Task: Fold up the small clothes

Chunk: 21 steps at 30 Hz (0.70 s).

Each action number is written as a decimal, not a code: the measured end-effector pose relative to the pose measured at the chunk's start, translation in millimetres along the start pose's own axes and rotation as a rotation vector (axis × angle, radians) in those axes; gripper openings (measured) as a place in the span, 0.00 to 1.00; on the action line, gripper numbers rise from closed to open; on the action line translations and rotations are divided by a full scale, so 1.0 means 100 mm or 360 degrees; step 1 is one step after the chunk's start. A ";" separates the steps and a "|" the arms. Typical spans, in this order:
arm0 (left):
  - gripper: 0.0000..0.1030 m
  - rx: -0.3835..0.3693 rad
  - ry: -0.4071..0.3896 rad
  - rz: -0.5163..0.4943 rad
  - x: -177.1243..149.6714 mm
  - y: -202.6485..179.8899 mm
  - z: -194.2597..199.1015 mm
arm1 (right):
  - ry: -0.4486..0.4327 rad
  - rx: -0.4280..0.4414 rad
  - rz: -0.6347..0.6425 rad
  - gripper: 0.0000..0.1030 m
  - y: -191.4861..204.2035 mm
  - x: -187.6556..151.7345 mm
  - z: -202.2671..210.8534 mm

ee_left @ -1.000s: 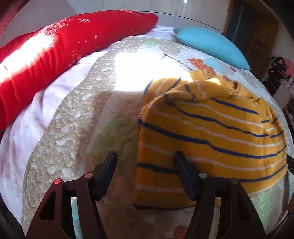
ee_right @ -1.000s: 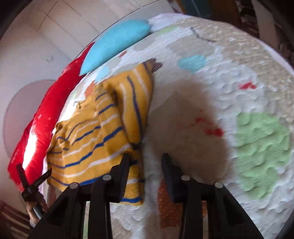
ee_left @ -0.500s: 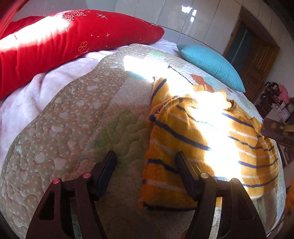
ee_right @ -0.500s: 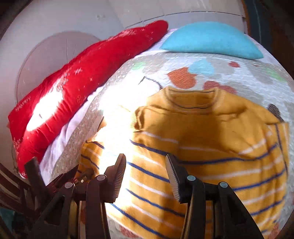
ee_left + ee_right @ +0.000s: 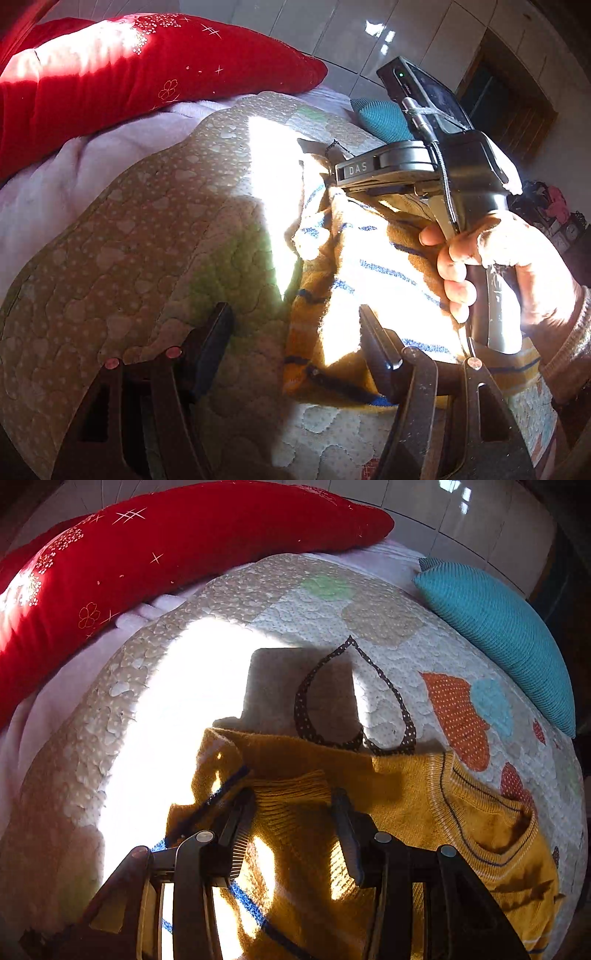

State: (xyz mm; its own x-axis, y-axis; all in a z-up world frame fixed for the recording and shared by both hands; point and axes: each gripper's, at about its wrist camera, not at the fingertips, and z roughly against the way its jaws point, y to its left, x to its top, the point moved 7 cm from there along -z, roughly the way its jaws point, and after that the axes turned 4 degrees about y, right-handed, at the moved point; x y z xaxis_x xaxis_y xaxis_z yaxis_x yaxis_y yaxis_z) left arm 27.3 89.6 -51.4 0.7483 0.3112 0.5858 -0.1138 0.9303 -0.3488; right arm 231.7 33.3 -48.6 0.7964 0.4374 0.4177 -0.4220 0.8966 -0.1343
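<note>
A small yellow sweater with blue and white stripes (image 5: 373, 280) lies on a quilted bedspread (image 5: 147, 236). My left gripper (image 5: 295, 325) is open, low over the sweater's left edge, with its right finger over the knit. In the right wrist view the sweater (image 5: 424, 812) lies with its collar to the right. My right gripper (image 5: 291, 805) is open, with the ribbed cuff of a sleeve (image 5: 291, 790) between its fingers. The right gripper's body and the hand holding it show in the left wrist view (image 5: 472, 206).
A long red pillow (image 5: 147, 554) lies along the far left of the bed. A teal pillow (image 5: 498, 627) lies at the far right. A white fleece blanket (image 5: 74, 162) edges the quilt. Bright sun patches cross the quilt and sweater.
My right gripper has moved forward and down over the sweater to the sleeve cuff near the far left shoulder. It has come into the left wrist view. My left gripper stayed at the sweater's left edge.
</note>
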 end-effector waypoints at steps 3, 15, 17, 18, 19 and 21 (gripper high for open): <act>0.65 -0.0012 0.0001 0.0009 -0.01 0.00 0.01 | 0.0047 -0.0014 -0.0012 0.49 -0.02 0.04 -0.01; 0.65 -0.0047 -0.0013 0.0038 -0.04 0.03 0.07 | -0.0137 0.0253 -0.0369 0.64 -0.98 -1.30 1.16; 0.65 -0.0039 -0.0012 0.0033 -0.03 0.02 0.07 | -0.0129 0.0197 -0.0470 0.64 -1.38 -1.71 1.23; 0.65 -0.0035 -0.0011 0.0031 -0.03 0.02 0.06 | -0.0115 0.0161 -0.0528 0.64 -1.59 -1.92 1.24; 0.65 -0.0031 -0.0011 0.0029 -0.03 0.02 0.07 | -0.0093 0.0135 -0.0600 0.64 -1.81 -2.12 1.23; 0.65 -0.0027 -0.0011 0.0028 -0.03 0.01 0.07 | -0.0065 0.0075 -0.0762 0.63 -2.26 -2.50 1.20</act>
State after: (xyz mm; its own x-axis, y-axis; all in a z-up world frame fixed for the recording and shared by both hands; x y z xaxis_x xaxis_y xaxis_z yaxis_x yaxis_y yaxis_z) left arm 20.2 91.2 -49.0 0.7416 0.3287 0.5848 -0.1156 0.9213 -0.3712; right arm 75.8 -286.9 -14.9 0.8888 -0.0279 0.4575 -0.0319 0.9920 0.1223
